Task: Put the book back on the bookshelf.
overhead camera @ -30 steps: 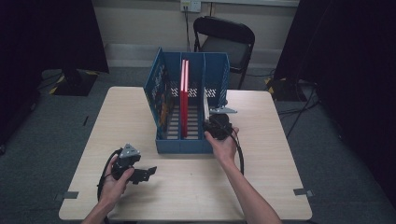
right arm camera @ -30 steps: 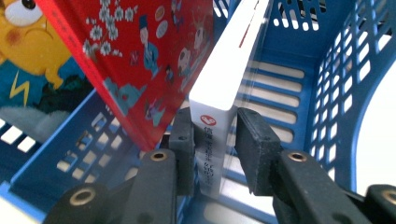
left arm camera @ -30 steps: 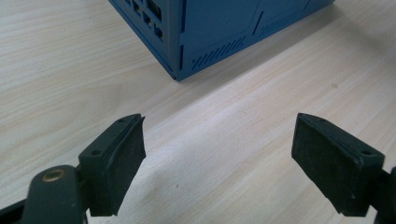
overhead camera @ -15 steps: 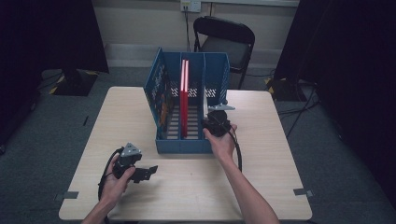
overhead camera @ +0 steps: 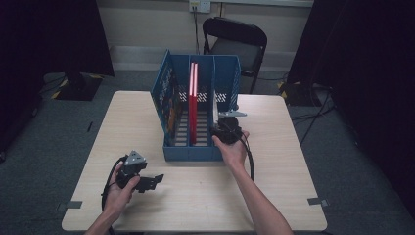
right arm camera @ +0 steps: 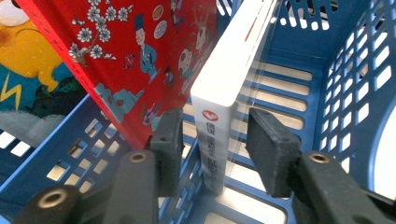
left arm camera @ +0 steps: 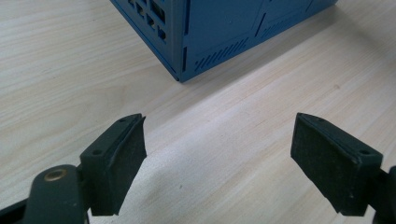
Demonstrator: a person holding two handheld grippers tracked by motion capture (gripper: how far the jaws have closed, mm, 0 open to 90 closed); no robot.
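Here, a light wooden bench (overhead camera: 195, 196) carries a blue plastic file rack (overhead camera: 169, 98) with three slots, seen from above. At the left of the high view, the person's left hand (overhead camera: 117, 193) holds the left gripper (overhead camera: 154, 180) low over the bench, near its front edge and well apart from the rack. Its jaws stand wide, released, with nothing between them; in the left gripper view they frame bare wood, and a front corner of the rack (left arm camera: 180, 74) lies ahead of them.

Moving right, the rack stands at the middle of the bench with its open side toward the person. Its left wall carries a colourful picture. A red book (overhead camera: 193, 105) stands upright in the middle slot; in the right gripper view its cover (right arm camera: 140, 56) shows small cartoon figures and flowers.

Further right, a white book (right arm camera: 219, 116) stands upright in the right-hand slot, its spine facing the person and printed with a red mark and dark characters. The right gripper (right arm camera: 212, 144), held by the right hand (overhead camera: 234, 149), is at the rack's front right. Its jaws sit one on each side of the white book's spine, close to it; whether they are pressing on it or just beside it I cannot tell.
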